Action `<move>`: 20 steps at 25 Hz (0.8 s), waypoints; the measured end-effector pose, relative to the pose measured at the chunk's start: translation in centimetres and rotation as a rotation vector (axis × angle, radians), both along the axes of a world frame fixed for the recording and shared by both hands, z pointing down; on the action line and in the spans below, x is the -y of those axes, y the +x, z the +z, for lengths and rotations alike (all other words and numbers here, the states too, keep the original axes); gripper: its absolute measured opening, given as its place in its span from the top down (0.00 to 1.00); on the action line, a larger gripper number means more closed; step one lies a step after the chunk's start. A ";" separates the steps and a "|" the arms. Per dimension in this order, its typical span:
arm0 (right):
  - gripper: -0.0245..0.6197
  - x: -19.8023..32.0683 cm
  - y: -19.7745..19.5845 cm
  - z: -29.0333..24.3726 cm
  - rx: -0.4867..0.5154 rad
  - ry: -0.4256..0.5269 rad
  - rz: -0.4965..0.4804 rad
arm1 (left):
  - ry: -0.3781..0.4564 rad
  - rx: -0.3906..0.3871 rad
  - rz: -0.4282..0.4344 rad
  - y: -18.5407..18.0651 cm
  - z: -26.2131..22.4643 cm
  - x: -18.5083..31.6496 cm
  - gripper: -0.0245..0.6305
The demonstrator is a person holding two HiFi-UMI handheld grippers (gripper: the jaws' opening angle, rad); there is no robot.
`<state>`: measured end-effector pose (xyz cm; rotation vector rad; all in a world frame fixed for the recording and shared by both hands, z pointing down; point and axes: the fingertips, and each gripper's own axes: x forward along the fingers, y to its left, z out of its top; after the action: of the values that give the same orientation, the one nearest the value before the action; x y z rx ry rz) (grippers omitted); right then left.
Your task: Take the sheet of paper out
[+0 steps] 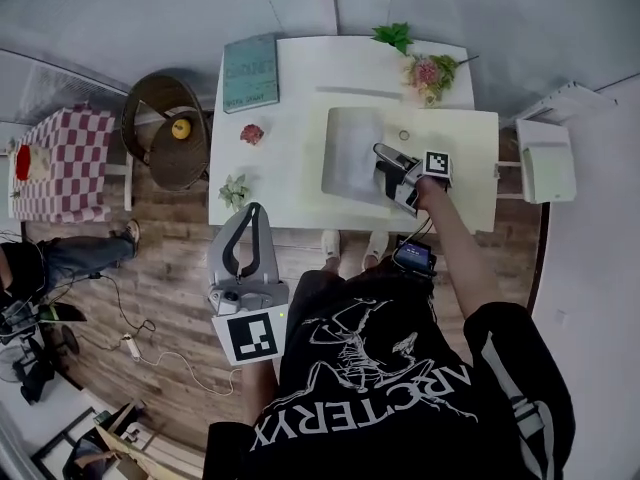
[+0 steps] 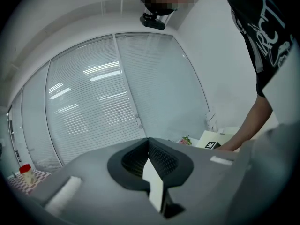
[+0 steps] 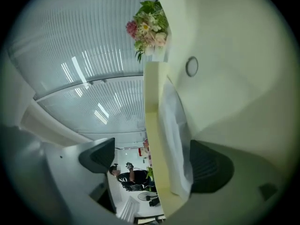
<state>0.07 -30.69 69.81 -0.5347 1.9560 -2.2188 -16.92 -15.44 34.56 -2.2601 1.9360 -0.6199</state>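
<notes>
On the pale mat [image 1: 470, 138] of the white table [image 1: 300, 78] lies a translucent plastic sleeve [image 1: 350, 153] with a sheet inside it. My right gripper [image 1: 383, 168] is at the sleeve's right edge, rolled onto its side, jaws wide open. In the right gripper view the sleeve's edge [image 3: 176, 125] and a pale sheet [image 3: 154, 125] stand between the jaws of the right gripper [image 3: 154, 161], with neither pad pressing on them. My left gripper [image 1: 254, 213] hangs off the table's front edge over the floor. Its jaws are shut on nothing in the left gripper view [image 2: 149, 161].
A small ring [image 1: 404, 135] lies on the mat beside the sleeve. The table also carries a teal book [image 1: 251, 71], flowers [image 1: 430, 73], a green plant [image 1: 395, 36] and two small ornaments [image 1: 252, 133]. A wicker chair [image 1: 165, 128] stands left, a white cabinet [image 1: 545, 163] right.
</notes>
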 end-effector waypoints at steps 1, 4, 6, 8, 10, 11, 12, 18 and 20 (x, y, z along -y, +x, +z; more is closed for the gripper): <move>0.22 0.0 -0.3 0.1 0.003 0.000 -0.012 | -0.004 0.004 -0.005 -0.1 0.0 -0.1 0.94; 0.22 0.1 -1.8 0.1 0.033 -0.003 -0.062 | -0.019 0.017 -0.020 -0.3 0.3 -0.5 0.94; 0.22 0.4 -2.9 0.3 0.059 -0.010 -0.097 | -0.030 0.022 -0.031 -0.4 0.5 -0.8 0.94; 0.23 0.5 -4.1 0.5 0.063 -0.016 -0.134 | -0.035 0.031 -0.042 -0.6 0.5 -1.1 0.94; 0.29 0.3 -5.0 1.0 0.035 -0.025 -0.176 | -0.037 0.035 -0.055 -0.8 0.5 -1.5 0.94; 0.48 0.2 -5.1 1.6 0.014 -0.036 -0.185 | -0.036 0.034 -0.063 -0.9 0.5 -1.7 0.94; 0.70 0.1 -5.2 2.3 -0.005 -0.048 -0.184 | -0.035 0.033 -0.071 -1.1 0.5 -1.9 0.94; 0.87 -0.5 -5.0 3.1 -0.059 -0.014 -0.180 | -0.026 0.033 -0.079 -1.6 0.7 -2.5 0.94; 0.89 -0.6 -3.7 2.5 -0.084 0.019 -0.170 | -0.015 0.019 -0.057 -1.2 0.8 -2.2 0.94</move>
<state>-3.67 -30.12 72.33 -0.4834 2.1369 -2.3088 -18.15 -13.29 35.37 -2.2064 2.0000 -0.6618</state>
